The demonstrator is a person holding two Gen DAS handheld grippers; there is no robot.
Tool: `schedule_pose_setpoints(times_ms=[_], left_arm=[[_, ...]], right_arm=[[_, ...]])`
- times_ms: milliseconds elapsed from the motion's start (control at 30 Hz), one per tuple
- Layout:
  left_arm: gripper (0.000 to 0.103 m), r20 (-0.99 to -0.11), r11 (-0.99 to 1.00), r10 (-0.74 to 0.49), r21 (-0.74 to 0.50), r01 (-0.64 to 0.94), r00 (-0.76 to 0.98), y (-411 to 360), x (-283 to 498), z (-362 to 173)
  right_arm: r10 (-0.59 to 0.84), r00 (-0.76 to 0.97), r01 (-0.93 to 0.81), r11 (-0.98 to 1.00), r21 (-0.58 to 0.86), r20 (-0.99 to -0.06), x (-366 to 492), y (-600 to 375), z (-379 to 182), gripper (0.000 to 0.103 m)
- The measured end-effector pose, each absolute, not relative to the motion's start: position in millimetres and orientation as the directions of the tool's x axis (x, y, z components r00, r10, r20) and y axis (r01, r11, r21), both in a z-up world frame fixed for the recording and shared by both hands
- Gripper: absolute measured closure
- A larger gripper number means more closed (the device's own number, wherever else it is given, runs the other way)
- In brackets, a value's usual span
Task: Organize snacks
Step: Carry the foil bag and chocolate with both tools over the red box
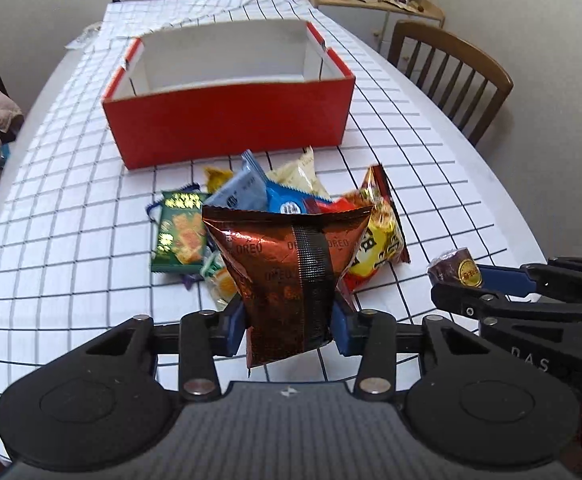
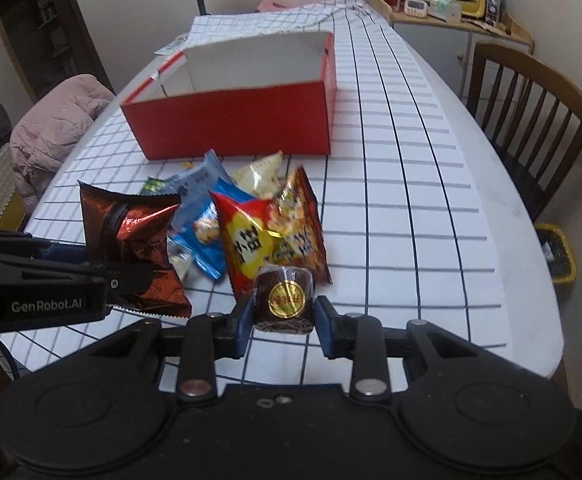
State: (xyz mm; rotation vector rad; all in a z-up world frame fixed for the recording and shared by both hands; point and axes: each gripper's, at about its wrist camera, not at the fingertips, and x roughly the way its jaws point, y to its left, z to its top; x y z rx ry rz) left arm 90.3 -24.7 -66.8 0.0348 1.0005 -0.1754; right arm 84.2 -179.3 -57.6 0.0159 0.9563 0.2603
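My left gripper [image 1: 289, 326] is shut on a brown foil Oreo packet [image 1: 291, 276] and holds it above the table; the packet also shows in the right wrist view [image 2: 131, 240]. My right gripper [image 2: 283, 316] is shut on a small dark brown wrapped cake with a gold sticker [image 2: 285, 298], also seen in the left wrist view [image 1: 455, 270]. A pile of snack packets [image 2: 251, 216] lies on the table just ahead of both grippers. Behind the pile stands an open red box [image 1: 227, 120] with a white, empty inside [image 2: 251, 64].
The table has a white checked cloth [image 2: 411, 200]. A wooden chair [image 2: 531, 120] stands at the right edge. A pink jacket [image 2: 59, 120] lies on a seat at the left. A cluttered shelf [image 2: 451, 4] is at the back right.
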Motion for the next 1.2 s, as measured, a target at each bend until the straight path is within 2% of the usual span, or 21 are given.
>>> schedule_pose_setpoints(times_ms=[667, 1200], left_arm=[[0.061, -0.805, 0.99, -0.114, -0.04, 0.138, 0.582, -2.5, 136.6, 11.7], [0.061, -0.816, 0.989, -0.093, -0.008, 0.149, 0.571, 27.2, 243.5, 32.9]], right_arm=[[0.276, 0.619, -0.274, 0.953, 0.127, -0.736, 143.1, -156.5, 25.1, 0.071], [0.251, 0.63, -0.265, 0.959, 0.1, -0.735, 243.9, -122.2, 35.5, 0.071]])
